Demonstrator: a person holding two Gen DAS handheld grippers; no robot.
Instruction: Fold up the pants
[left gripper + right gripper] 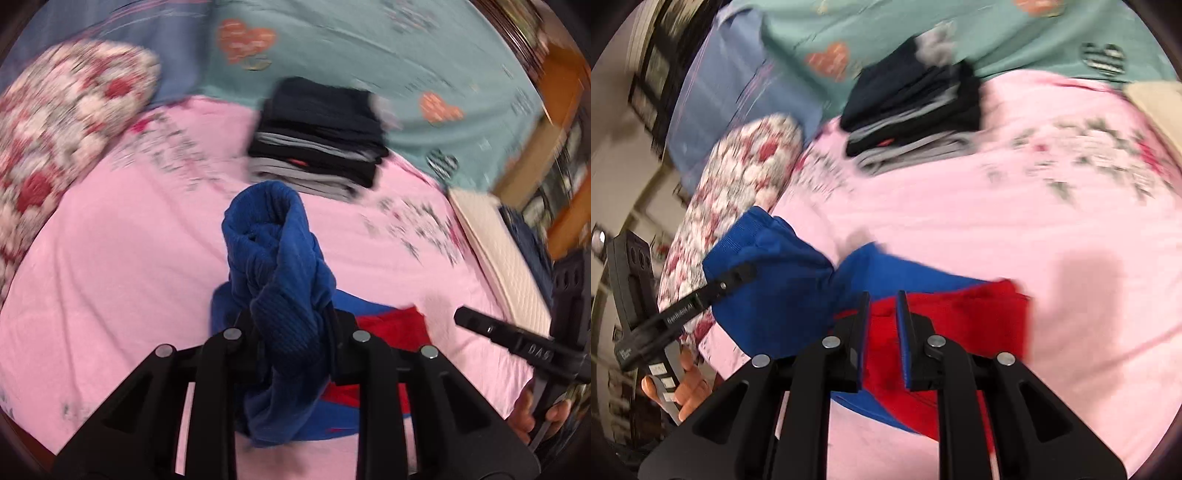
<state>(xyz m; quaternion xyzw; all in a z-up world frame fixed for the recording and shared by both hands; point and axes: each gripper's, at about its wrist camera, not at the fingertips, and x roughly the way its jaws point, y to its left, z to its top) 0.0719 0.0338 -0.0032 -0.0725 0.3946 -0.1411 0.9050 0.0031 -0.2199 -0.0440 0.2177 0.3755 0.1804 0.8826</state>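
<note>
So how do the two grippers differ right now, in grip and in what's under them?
The left gripper is shut on a bunched blue part of the pants, lifting it off the pink sheet; the right gripper is open and holds nothing. The left carries ribbed blue cloth, while the right hovers over the red part lying flat. Both are black, hand-held, and point toward the folded dark stack.

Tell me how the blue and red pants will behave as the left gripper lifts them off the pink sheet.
The blue and red pants are probably floppy: the cloth bunches and twists where the left hand-held gripper clamps it. They likely trail rather than lift whole, since the red part lies on the pink sheet. The ribbed knit looks unlikely to slip.
</note>
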